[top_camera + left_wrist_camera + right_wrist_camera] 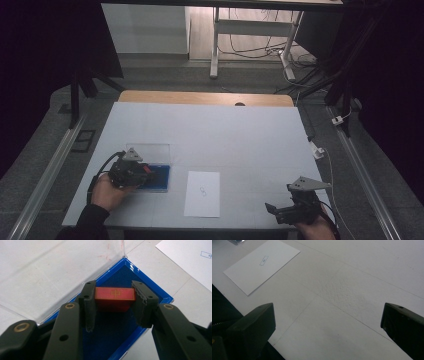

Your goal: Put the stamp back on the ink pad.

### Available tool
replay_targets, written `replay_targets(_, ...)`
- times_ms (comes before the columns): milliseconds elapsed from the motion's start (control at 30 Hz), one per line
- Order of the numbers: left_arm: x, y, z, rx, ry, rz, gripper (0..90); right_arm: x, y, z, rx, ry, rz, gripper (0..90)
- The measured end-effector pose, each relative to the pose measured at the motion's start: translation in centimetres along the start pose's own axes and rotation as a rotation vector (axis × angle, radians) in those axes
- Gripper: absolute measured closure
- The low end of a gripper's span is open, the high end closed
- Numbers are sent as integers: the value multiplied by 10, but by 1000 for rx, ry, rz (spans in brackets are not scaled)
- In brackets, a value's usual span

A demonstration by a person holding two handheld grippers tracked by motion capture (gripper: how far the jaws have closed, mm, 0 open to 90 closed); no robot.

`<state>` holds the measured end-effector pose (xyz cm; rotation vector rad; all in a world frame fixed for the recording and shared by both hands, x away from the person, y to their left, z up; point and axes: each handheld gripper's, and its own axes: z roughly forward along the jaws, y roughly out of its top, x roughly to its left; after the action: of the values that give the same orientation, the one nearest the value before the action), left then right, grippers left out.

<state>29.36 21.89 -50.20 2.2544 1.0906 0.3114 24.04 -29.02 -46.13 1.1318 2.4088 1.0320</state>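
Note:
A red block (pixel 115 298) with a gold mark on its top is clamped between the pads of my left gripper (pixel 114 305), just above the blue lined base of an open case (pixel 160 291). The case's clear lid (pixel 50 272) lies flat beside the base. In the high view the left gripper (pixel 148 172) sits over the blue case (pixel 161 182) at the table's left front. My right gripper (pixel 272 209) rests near the front right edge, jaws wide apart over bare table with nothing between them (pixel 328 327).
A white sheet of paper (pixel 202 193) with a small printed mark lies at the front centre, between the two grippers; it also appears in the right gripper view (pixel 262 265). The white table (pixel 210 130) ends at a wooden strip at the back. Cables trail off the right side.

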Motion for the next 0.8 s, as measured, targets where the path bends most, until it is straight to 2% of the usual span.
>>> replay_targets(133, 1, 0, -1, -4, 5, -12, 535, 0, 0, 0, -1, 1, 0, 0)
replay_targets(400, 4, 1, -7, -62, -12, -64, 414, 0, 0, 0, -2, 1, -1, 0)
replay_targets(633, 1, 3, -12, -92, -27, -56, 262, 0, 0, 0, -1, 1, -2, 0)
replay_targets(800, -7, 6, -14, -71, -11, -44, 134, 0, 0, 0, -2, 4, -3, 0)
